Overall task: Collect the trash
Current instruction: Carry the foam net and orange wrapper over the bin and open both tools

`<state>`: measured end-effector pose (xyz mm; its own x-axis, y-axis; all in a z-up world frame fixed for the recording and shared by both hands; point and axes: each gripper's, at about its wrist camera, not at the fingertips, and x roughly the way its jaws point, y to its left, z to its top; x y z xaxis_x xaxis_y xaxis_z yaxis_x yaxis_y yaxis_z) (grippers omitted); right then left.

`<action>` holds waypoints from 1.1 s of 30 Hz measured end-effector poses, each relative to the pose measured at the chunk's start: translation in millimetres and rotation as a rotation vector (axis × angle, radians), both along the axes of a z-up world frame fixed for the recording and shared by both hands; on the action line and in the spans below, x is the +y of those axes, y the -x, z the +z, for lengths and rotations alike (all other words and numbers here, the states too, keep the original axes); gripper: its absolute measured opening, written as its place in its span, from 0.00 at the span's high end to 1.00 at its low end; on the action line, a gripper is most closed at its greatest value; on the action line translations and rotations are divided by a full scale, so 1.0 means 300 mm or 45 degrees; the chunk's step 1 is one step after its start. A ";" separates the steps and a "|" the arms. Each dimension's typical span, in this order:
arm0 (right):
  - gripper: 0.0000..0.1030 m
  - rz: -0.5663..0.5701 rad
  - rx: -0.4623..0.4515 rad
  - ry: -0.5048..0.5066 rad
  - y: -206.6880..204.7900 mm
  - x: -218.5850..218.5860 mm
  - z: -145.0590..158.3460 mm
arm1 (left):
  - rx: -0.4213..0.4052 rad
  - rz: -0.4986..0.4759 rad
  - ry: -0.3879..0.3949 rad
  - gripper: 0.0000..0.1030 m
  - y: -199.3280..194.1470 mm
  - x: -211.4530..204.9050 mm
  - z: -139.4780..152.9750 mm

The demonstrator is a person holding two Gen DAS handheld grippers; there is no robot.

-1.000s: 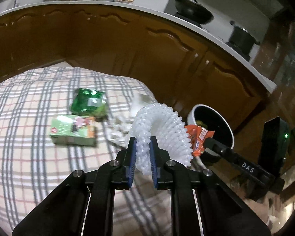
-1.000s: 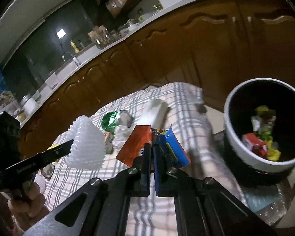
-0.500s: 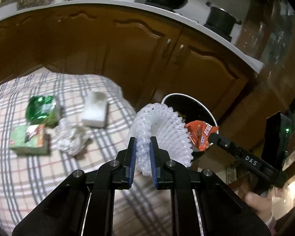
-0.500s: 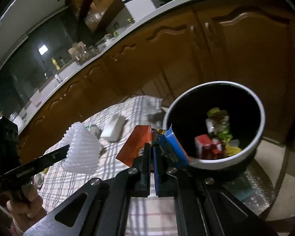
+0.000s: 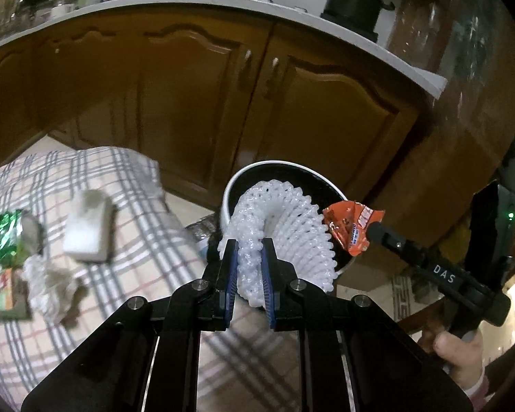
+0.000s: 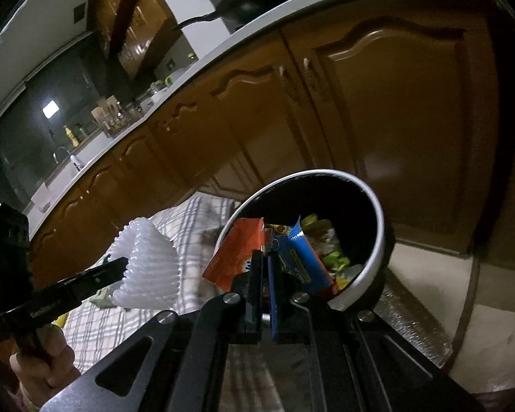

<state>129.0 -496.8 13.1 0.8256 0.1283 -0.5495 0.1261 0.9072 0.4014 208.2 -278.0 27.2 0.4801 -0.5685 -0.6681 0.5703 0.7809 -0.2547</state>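
Observation:
My left gripper (image 5: 249, 257) is shut on a white foam fruit net (image 5: 285, 230) and holds it in front of the black trash bin (image 5: 281, 168). My right gripper (image 6: 265, 267) is shut on an orange and blue snack wrapper (image 6: 237, 254), held at the near rim of the bin (image 6: 377, 219), which holds several wrappers. The wrapper (image 5: 350, 226) and right gripper also show in the left wrist view, right of the net. The net (image 6: 147, 271) and left gripper (image 6: 123, 267) show in the right wrist view at left.
A checked cloth (image 5: 137, 206) covers the table beside the bin. On it lie a white block (image 5: 87, 230), a green foil wrapper (image 5: 7, 237), a crumpled tissue (image 5: 48, 285) and a green carton (image 5: 0, 292). Brown kitchen cabinets (image 5: 223, 103) stand behind.
Both grippers have moved right, from over the table toward the bin, each still holding its trash. The bin now sits right behind the net and wrapper.

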 end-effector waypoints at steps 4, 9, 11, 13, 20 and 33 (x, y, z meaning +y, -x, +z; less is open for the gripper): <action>0.98 -0.018 0.001 0.002 -0.015 -0.031 -0.001 | 0.001 -0.029 -0.020 0.88 -0.024 -0.069 -0.007; 0.98 -0.031 0.008 0.005 -0.044 -0.068 -0.005 | 0.006 -0.049 -0.042 0.88 -0.052 -0.139 -0.016; 0.98 -0.033 0.014 0.004 -0.056 -0.079 -0.008 | 0.009 -0.051 -0.051 0.88 -0.061 -0.157 -0.023; 0.98 -0.035 0.022 -0.001 -0.065 -0.091 -0.016 | 0.015 -0.053 -0.058 0.88 -0.068 -0.171 -0.032; 0.97 -0.034 0.048 -0.006 -0.097 -0.113 -0.038 | 0.054 -0.062 -0.083 0.88 -0.102 -0.220 -0.076; 0.70 -0.026 0.072 -0.034 -0.125 -0.122 -0.064 | 0.097 -0.025 -0.056 0.59 -0.114 -0.186 -0.095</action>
<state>166.6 -533.5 -6.0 0.7957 0.1272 -0.5922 0.1677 0.8932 0.4172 242.3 -333.9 -1.2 0.4159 -0.5464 -0.7270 0.5656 0.7814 -0.2637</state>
